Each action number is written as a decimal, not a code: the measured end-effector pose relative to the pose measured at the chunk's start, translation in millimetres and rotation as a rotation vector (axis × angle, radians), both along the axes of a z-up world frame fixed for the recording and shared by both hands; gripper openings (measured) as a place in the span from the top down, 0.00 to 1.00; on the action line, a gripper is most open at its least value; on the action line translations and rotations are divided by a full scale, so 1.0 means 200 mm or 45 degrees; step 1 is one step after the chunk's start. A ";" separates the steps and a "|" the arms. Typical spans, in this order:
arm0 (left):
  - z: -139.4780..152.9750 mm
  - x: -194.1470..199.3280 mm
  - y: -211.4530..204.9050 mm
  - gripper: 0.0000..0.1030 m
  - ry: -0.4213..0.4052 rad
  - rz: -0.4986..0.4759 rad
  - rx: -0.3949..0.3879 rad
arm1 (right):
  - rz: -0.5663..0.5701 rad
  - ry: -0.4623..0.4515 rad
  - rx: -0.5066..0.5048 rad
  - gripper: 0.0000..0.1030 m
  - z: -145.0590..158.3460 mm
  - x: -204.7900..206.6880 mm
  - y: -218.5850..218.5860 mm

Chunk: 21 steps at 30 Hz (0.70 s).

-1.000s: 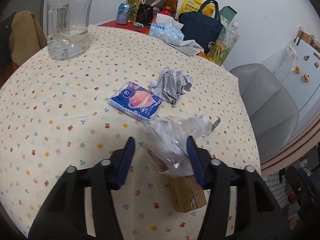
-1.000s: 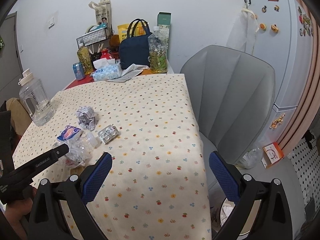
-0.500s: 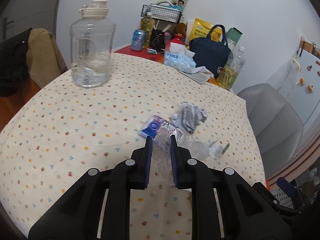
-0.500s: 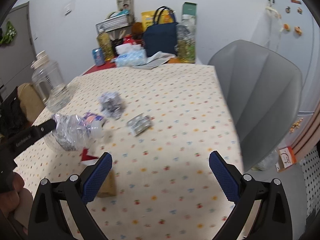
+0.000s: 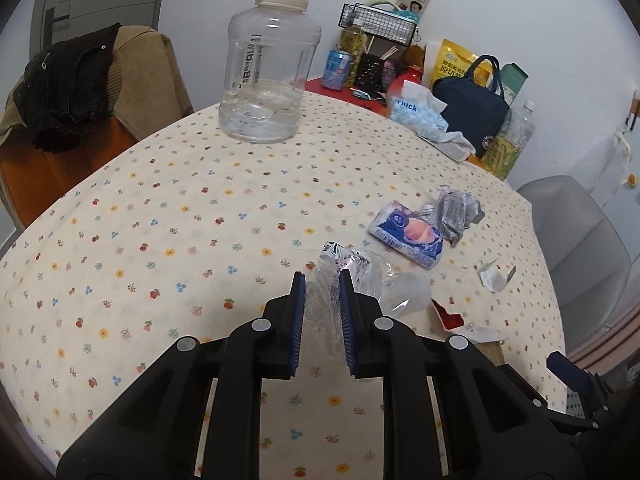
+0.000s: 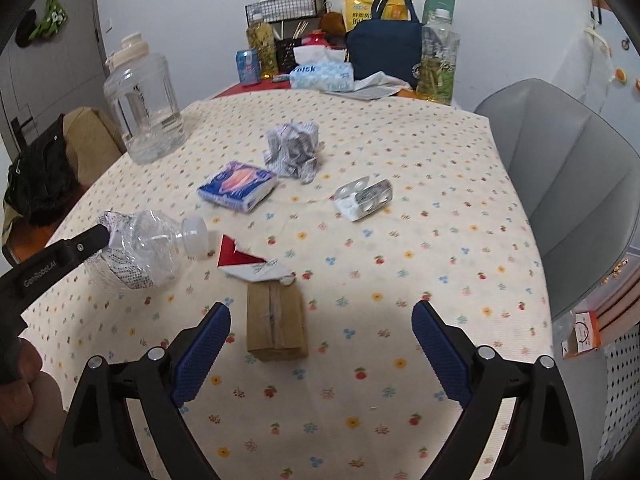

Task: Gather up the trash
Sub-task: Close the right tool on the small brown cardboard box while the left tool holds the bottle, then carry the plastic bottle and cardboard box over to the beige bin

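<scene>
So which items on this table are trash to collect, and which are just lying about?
Trash:
crushed plastic bottle, held in left gripper
crumpled paper
blister pack
torn red wrapper
small cardboard box

Probably lying about:
water jug
tissue box
navy bag
tissue packet, unclear

Crushed clear plastic bottle (image 6: 148, 250): on its side, lifted off the floral tablecloth, white cap end free, crumpled base end pinched. Still on the cloth: flat blue tissue pack (image 6: 237, 185) touching a crumpled printed paper ball (image 6: 294, 150), blister pill pack (image 6: 363, 197) apart to their right. Nearer: torn red-white wrapper (image 6: 250, 266) touching the far end of a small brown cardboard box (image 6: 276, 322).
</scene>
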State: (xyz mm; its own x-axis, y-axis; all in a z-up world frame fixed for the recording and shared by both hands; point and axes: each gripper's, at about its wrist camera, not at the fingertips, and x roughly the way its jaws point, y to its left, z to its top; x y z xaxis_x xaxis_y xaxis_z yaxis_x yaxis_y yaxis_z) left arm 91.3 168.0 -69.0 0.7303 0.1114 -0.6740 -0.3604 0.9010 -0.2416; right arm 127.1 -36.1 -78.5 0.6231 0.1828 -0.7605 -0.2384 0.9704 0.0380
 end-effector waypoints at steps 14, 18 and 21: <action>0.05 -0.02 -0.06 0.84 -0.040 -0.055 -0.031 | 0.055 0.055 -0.008 0.67 0.02 -0.03 0.00; 0.11 -0.03 -0.15 0.84 -0.083 -0.103 -0.020 | 0.006 0.008 -0.008 0.67 0.09 -0.07 -0.08; 0.15 -0.04 -0.21 0.84 -0.106 -0.140 -0.008 | -0.030 -0.029 -0.005 0.67 0.16 -0.11 -0.14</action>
State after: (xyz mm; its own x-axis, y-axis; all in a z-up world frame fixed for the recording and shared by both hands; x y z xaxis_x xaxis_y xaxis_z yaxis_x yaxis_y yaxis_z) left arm 82.5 125.0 -38.9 0.7915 0.0236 -0.6107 -0.2377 0.9324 -0.2722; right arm 105.5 -64.1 -47.3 0.6443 0.1647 -0.7468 -0.2160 0.9760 0.0289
